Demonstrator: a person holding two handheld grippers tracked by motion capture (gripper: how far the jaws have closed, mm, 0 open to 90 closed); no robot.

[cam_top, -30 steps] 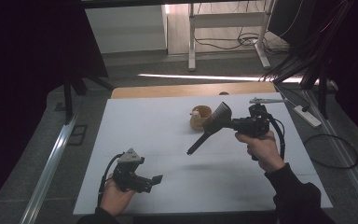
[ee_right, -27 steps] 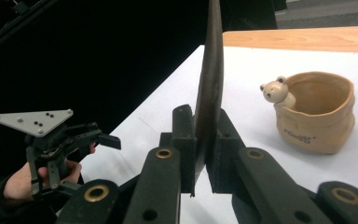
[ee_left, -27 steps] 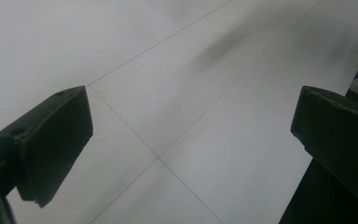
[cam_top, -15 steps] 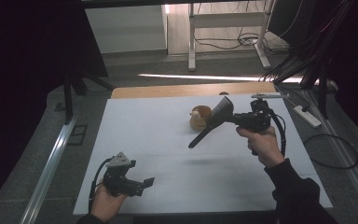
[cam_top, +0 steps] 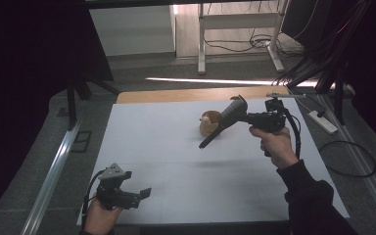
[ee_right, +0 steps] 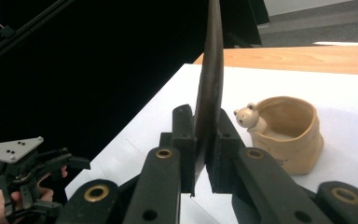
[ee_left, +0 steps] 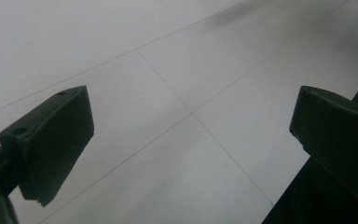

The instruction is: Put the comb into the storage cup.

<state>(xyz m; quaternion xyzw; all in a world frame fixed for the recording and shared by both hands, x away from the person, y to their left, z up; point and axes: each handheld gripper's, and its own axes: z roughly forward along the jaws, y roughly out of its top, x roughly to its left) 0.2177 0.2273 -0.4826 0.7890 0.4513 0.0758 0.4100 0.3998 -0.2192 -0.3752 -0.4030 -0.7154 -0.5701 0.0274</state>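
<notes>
My right gripper [cam_top: 236,111] hangs over the right middle of the white table [cam_top: 156,142], shut on a dark flat utensil [cam_top: 215,132]. The utensil's long thin end slants down to the left. In the right gripper view the utensil [ee_right: 212,70] stands edge-on, clamped between the pads of my right gripper [ee_right: 200,135]. A beige pot with a small bear figure [cam_top: 208,122] sits on the table just behind the utensil; the same pot [ee_right: 286,135] is to the right of the jaws. My left gripper [cam_top: 144,193] is low at the near left corner, open and empty. Its jaws [ee_left: 191,140] stand wide over bare table.
A wooden strip [cam_top: 191,94] runs along the table's far edge. A power strip [cam_top: 323,122] and cables lie on the floor at the right. A metal rail [cam_top: 54,176] runs along the left side. White desk legs [cam_top: 200,44] stand at the back.
My left hand has drawn its open gripper left and nearer to the table's front corner. The right gripper has kept its place with the utensil still clamped.
</notes>
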